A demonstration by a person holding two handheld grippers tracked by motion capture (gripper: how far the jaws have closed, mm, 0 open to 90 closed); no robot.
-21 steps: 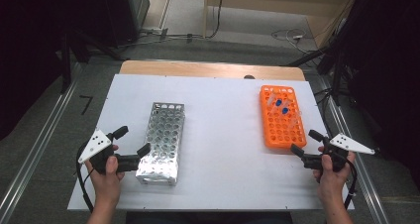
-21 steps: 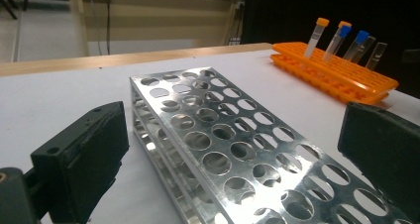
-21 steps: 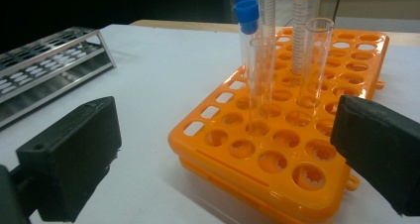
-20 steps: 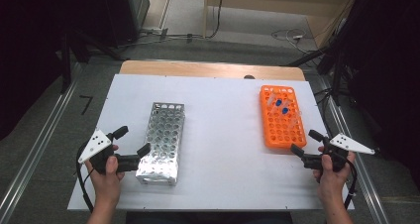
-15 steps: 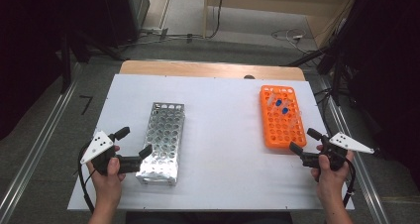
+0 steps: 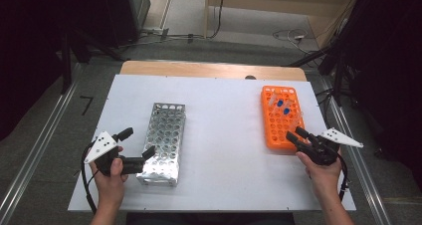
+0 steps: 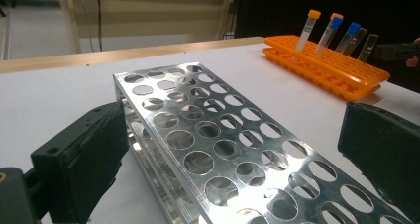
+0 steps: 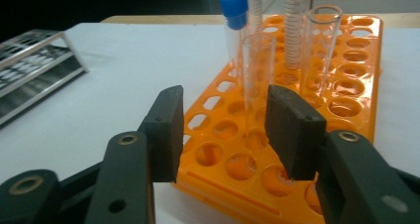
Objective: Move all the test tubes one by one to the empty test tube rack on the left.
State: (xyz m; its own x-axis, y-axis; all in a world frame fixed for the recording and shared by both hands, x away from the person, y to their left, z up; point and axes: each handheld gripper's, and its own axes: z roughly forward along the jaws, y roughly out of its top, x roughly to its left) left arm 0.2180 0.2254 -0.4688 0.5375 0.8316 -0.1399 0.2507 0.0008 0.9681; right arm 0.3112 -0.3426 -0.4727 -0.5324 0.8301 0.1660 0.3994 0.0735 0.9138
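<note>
While open, right tongs (image 8: 220, 130) frame a clear tube (image 8: 256, 80) — untouched.

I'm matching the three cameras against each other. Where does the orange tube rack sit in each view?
High view: the orange rack lies right of centre on the white table, just ahead of the right gripper.
Left gripper view: upper right, far across the table.
Right gripper view: centre and right, directly ahead of the open jaws.
Shared landmark: the metal rack.
</note>
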